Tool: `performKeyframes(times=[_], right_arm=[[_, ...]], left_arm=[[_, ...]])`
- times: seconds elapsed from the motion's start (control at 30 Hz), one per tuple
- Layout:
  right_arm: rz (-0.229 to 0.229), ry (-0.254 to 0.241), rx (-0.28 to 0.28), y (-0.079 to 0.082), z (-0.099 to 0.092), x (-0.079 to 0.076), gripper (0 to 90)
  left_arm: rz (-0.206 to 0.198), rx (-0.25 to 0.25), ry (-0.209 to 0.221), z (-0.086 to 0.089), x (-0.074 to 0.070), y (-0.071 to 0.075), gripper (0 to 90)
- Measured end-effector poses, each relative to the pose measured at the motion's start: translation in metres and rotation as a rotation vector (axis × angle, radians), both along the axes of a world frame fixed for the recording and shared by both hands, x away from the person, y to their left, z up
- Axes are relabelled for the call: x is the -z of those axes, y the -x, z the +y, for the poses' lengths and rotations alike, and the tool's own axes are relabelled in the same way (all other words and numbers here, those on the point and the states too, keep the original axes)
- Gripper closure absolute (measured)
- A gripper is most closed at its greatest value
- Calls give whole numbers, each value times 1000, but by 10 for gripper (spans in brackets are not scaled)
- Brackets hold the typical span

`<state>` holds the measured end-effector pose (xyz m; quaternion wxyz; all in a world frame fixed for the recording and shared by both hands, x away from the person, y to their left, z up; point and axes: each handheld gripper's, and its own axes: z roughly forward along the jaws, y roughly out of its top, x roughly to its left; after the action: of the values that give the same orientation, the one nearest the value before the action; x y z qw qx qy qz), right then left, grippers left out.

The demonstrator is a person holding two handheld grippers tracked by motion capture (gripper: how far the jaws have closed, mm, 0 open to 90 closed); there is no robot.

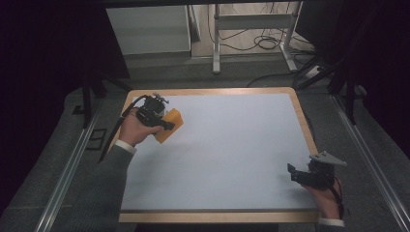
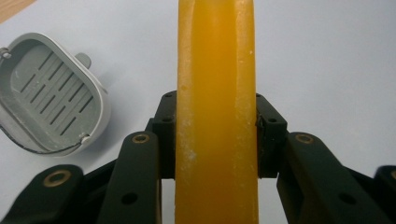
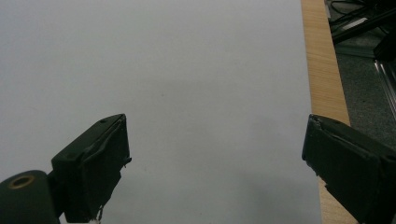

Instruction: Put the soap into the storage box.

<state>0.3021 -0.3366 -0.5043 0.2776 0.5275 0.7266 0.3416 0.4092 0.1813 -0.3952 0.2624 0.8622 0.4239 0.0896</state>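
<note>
We see the left hand-held gripper [image 2: 215,133] pinching an orange soap bar [image 2: 215,112] upright between its jaws, above the pale worktop [image 1: 227,145]. Just off to its left lies a grey slotted soap dish [image 2: 51,95]. Our right hand-held gripper [image 3: 215,163] hangs spread wide, nothing between its jaws, near the worktop's wooden edge [image 3: 324,70].

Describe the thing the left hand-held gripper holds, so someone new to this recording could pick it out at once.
Start at the white table and go to its far left corner, where the left hand-held gripper is clamped on an orange soap bar. It is the one bright orange thing; the soap dish beside it is grey and slotted.
</note>
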Motion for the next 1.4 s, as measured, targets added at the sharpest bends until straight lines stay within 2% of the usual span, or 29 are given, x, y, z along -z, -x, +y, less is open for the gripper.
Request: performKeyframes(times=[0.53,0.7,0.8,0.9,1.03,1.13,1.27,1.4], right_arm=[[-5,5,3,0,0,0,75],[-10,-6,6,0,0,-2,75],[-13,-3,0,1,2,-2,75],[-16,-2,-3,1,4,-4,75],[-30,-2,-7,3,5,-7,75],[-40,-14,-4,4,4,-10,75],[-41,-10,-1,3,4,-10,75],[-33,-4,-13,3,6,-8,75]], left_arm=[[9,-39,4,8,2,-14,614],[16,-55,28,13,0,-22,614],[11,-73,17,16,-1,-27,614],[21,-69,38,20,-1,-32,614],[22,-102,38,24,1,-37,614],[31,-112,66,27,2,-43,614],[25,-149,63,31,3,-51,614],[35,-181,74,36,7,-60,614]])
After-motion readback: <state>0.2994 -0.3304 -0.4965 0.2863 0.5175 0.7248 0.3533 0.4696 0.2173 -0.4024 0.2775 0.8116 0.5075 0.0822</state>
